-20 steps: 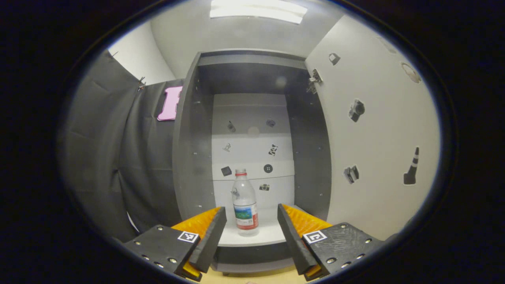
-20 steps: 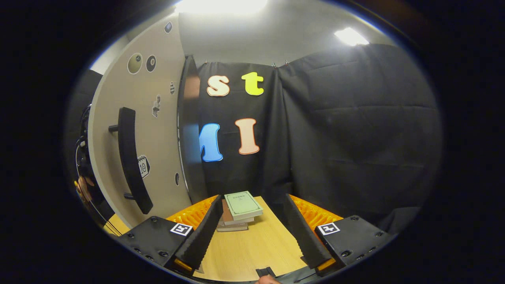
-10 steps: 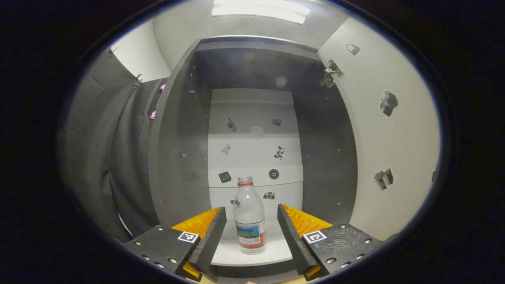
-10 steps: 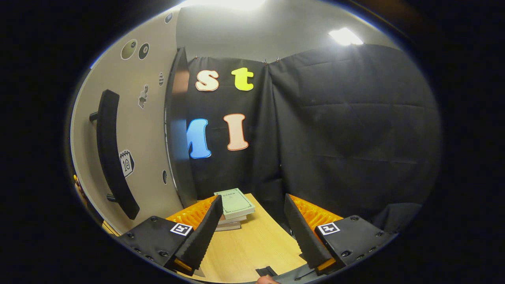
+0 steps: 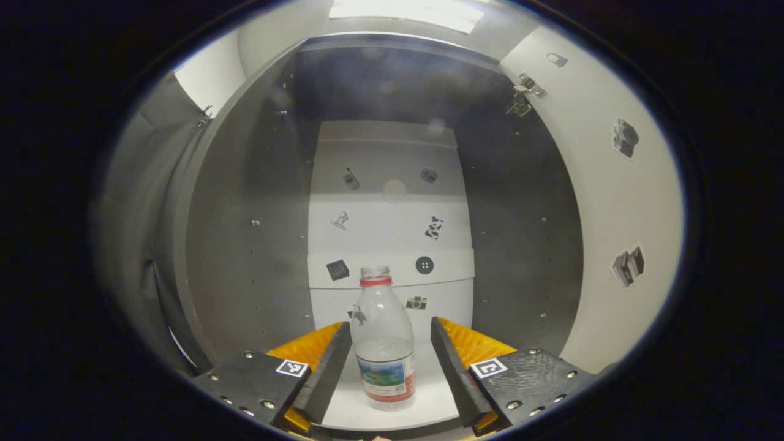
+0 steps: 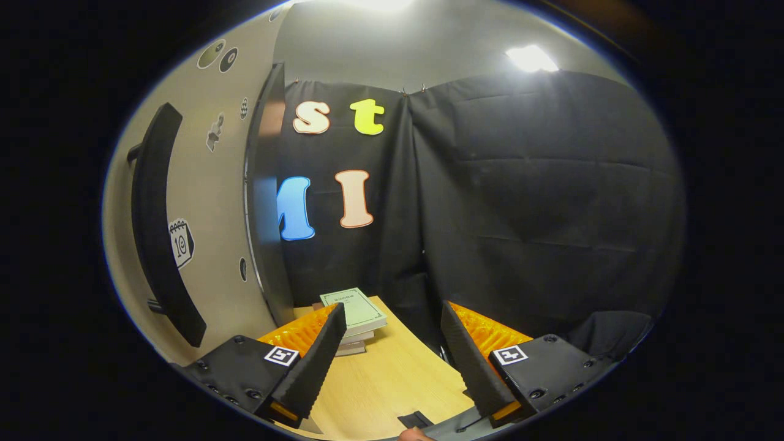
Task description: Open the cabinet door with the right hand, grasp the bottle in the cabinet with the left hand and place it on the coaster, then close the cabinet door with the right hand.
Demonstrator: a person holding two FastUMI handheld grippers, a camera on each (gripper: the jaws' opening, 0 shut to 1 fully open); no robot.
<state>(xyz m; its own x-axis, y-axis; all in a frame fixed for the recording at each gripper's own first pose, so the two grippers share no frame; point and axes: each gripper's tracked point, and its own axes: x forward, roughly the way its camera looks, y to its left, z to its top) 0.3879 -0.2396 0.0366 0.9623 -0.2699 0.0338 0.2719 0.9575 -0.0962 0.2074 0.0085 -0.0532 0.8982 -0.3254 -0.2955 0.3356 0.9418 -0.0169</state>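
Note:
In the left gripper view a clear plastic bottle with a red neck ring and a picture label stands upright on the white floor of the open cabinet. My left gripper is open, and the bottle's lower body stands between its two fingers with a gap on each side. The cabinet door hangs open on the right. In the right gripper view my right gripper is open and empty over the wooden table. The door's outer face with its long dark handle lies to its left.
A stack of books lies on the table near the door's edge. Dark cabinet side walls close in on both sides of the bottle. A small dark object sits at the table's near edge.
My left gripper has moved forward into the cabinet, so the bottle now stands between its fingers. The right gripper has drifted slightly, with the door handle sliding further left.

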